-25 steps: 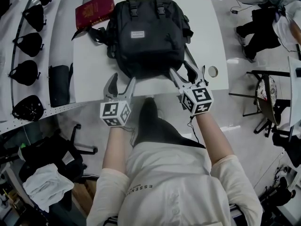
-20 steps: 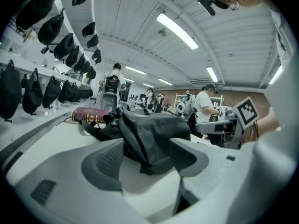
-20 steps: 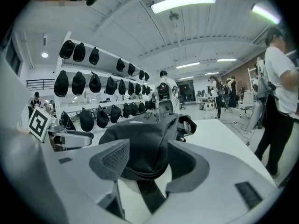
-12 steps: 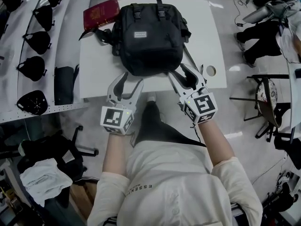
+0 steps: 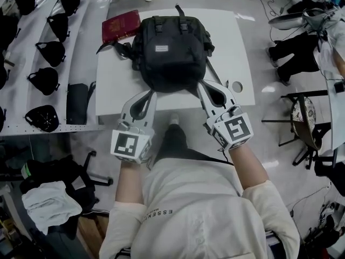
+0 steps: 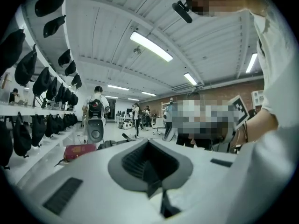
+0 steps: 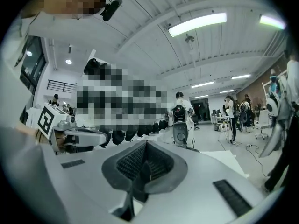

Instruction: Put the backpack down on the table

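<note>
now the black fabric backpack (image 5: pixel 171 53) lies flat on the white rectangular table (image 5: pixel 233 39), front panel up. its bottom edge sits close to the table's near edge, and a loose strap (image 5: pixel 115 46) trails out to the left. a flat red booklet (image 5: pixel 121 26) lies just beside its far-left corner.

the change is in the tools. the left gripper (image 5: pixel 147 96) and the right gripper (image 5: pixel 207 87) both have their fingers pressed together, and each gripper view shows the ribbed pads meeting with nothing caught between them. neither tool touches the bag; both hover in front of its near edge and point toward it.

i judge that the backpack is already set down and let go, so the task looks finished and the hands are only clearing away.

a second ago both pairs of jaws stood wide apart, right at the bag's bottom edge, with the right one close to a strap. since then they have snapped shut and the hands have risen. the backpack keeps the same place on the table, and the booklet has not shifted beside it.
</note>
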`<state>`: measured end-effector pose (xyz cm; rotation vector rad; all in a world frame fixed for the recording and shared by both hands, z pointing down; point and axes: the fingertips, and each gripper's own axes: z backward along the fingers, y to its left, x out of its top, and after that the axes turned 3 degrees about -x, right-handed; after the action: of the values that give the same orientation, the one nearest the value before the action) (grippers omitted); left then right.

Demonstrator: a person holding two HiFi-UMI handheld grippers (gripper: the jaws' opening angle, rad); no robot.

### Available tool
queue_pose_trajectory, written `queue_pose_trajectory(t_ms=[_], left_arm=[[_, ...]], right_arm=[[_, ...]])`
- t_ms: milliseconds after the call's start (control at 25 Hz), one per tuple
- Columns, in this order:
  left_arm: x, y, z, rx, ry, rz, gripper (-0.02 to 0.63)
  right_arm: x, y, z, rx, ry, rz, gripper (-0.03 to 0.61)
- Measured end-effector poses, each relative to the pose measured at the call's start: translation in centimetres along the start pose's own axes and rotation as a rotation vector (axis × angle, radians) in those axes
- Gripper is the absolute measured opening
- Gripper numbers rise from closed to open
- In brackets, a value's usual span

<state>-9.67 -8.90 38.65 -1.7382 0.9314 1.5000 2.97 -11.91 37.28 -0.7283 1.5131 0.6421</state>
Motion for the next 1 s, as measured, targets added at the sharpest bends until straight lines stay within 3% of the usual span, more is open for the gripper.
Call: queue_pose_trajectory(t_ms=[160,320,1000], left_arm=[[2.1,-0.9,0.3,-0.04,-0.012,-0.022,0.003],[3.6,-1.3,0.3,-0.055,-0.023,-0.031,0.003],[5.4,-1.3,-1.7,-0.08,-0.044,-0.05,0.003]], right_arm=[[1.1,0.4,0.2,0.032,0.003,-0.002,0.015],[2.1,0.4,0.5,0.03,-0.017,0.058,0.015],[3.4,-0.6,0.1,0.03,-0.053,0.117,0.014]])
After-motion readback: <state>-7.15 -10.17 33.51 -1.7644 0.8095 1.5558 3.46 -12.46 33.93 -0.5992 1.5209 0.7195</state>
